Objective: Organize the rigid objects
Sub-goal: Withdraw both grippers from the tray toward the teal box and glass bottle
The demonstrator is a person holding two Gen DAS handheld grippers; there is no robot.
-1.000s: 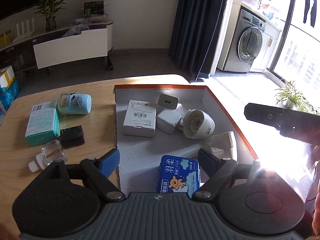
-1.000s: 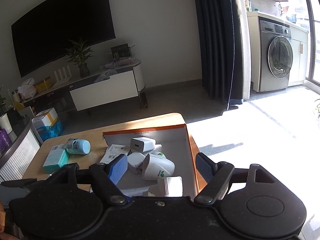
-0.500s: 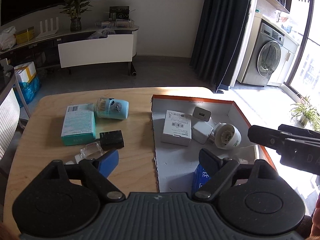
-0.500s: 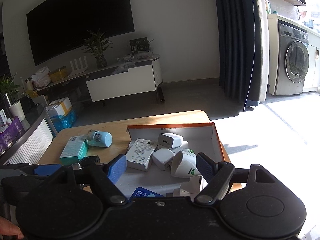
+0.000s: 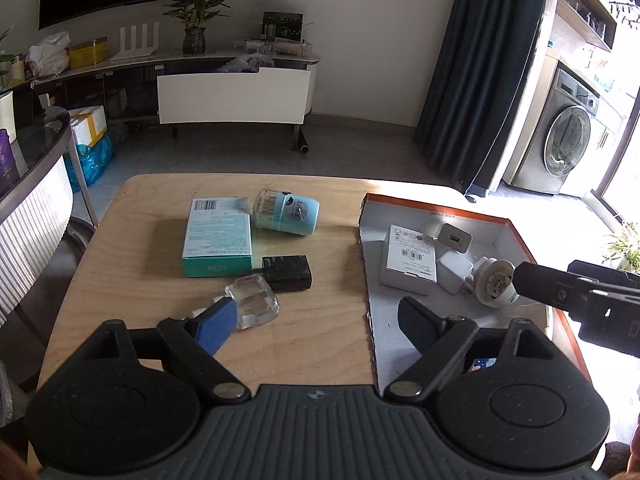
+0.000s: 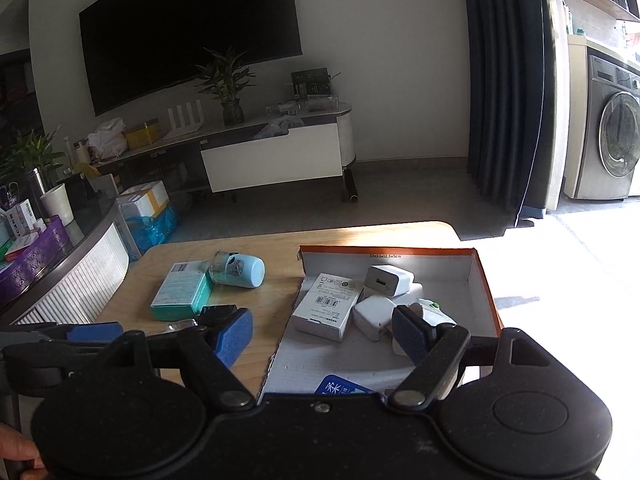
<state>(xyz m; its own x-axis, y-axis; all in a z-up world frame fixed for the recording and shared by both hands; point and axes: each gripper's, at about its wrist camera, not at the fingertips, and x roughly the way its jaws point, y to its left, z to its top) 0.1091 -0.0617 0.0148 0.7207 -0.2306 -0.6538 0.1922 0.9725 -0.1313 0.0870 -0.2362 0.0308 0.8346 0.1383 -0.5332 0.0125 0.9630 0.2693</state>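
Note:
An orange-rimmed cardboard box (image 5: 440, 205) on the wooden table (image 5: 320, 340) holds a white carton (image 5: 408, 258), two white chargers (image 5: 454, 238), a white plug device (image 5: 496, 284) and a blue tin (image 6: 340, 388). On the table to its left lie a teal box (image 5: 218, 236), a light blue jar (image 5: 288, 212), a black block (image 5: 288, 272) and a clear bottle (image 5: 252, 306). My left gripper (image 5: 316, 320) is open and empty over the table by the box's left wall. My right gripper (image 6: 324, 334) is open and empty above the box's near left part; it also shows in the left wrist view (image 5: 580, 300).
A white TV cabinet (image 5: 234, 92) stands beyond the table, with a plant (image 5: 196, 12) and clutter on it. A ribbed white counter (image 5: 28, 224) is at the left. A washing machine (image 5: 568, 148) and dark curtain (image 5: 472, 60) are at the right.
My left gripper has pulled back and shifted left, from over the blue tin in the box to over the table. My right gripper has also drawn back and turned left.

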